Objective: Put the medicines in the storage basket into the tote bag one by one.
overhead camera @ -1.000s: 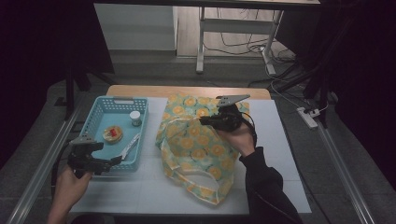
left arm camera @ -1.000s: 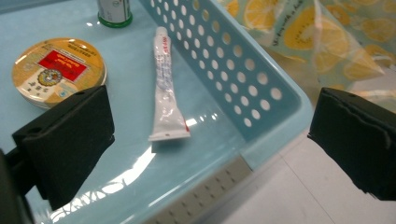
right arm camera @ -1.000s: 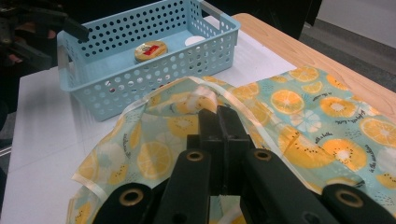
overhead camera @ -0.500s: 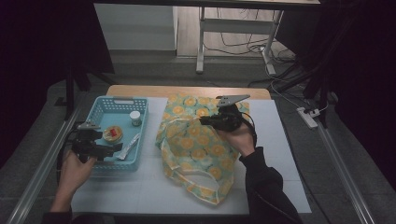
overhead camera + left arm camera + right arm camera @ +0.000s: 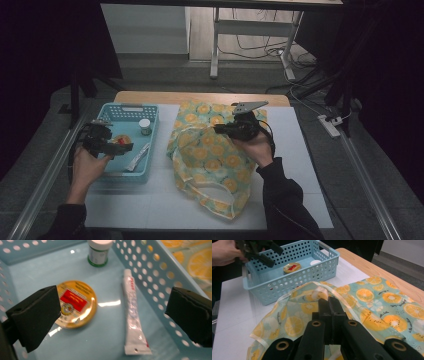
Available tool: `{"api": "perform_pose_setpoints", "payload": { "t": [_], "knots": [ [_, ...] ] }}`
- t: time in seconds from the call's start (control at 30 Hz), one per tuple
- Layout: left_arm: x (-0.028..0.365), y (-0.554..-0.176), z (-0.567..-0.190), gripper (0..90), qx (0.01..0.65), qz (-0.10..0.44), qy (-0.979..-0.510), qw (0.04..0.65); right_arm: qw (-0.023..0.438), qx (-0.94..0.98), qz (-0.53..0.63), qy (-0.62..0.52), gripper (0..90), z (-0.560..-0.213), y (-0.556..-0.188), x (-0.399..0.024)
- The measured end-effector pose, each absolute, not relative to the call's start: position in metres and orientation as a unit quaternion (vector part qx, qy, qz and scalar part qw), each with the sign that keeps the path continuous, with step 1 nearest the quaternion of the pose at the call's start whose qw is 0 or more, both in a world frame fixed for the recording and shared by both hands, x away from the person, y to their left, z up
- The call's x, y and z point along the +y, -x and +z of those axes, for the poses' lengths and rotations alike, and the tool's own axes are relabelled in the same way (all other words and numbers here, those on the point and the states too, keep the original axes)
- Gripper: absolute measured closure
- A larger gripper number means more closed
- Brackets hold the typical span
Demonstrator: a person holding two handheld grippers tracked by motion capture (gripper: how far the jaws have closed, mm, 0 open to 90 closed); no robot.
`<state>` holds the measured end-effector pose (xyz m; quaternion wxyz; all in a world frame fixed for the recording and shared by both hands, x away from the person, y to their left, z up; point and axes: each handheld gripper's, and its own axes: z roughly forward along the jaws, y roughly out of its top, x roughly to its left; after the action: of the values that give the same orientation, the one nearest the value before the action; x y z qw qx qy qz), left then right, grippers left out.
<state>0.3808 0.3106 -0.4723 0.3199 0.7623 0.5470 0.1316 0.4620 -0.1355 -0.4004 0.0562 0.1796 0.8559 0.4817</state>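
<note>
I'm holding the bag (image 5: pixel 210 155) rim clamped in the right gripper (image 5: pixel 329 305) on the mat while hovering the left gripper (image 5: pixel 112 315), jaws spread, over the tin (image 5: pixel 76 303) in the basket (image 5: pixel 160 270); next I'm dropping and closing on it.

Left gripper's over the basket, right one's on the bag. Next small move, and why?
Probably lower the left gripper onto the round tin. Its jaws stand open above the basket floor, the tin beside the left jaw, while the right gripper is shut on the bag, lifting its rim.

White table (image 5: pixel 300 165), wooden edge (image 5: pixel 200 97) — metal frame (image 5: pixel 215 45), floor cables (image 5: pixel 250 45)
</note>
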Motion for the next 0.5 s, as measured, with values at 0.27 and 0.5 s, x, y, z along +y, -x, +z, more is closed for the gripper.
{"api": "perform_pose_setpoints", "payload": {
  "t": [0.27,0.5],
  "knots": [
    [0.319,-0.403,-0.486,0.0,0.564,0.119,-0.76,0.3,0.055,0.854,0.484,-0.181,90.0,-0.399,-0.462,-0.136],
    [0.324,-0.416,-0.497,0.0,0.577,0.117,-0.758,0.281,0.056,0.855,0.483,-0.179,90.0,-0.4,-0.462,-0.136]
  ]
}}
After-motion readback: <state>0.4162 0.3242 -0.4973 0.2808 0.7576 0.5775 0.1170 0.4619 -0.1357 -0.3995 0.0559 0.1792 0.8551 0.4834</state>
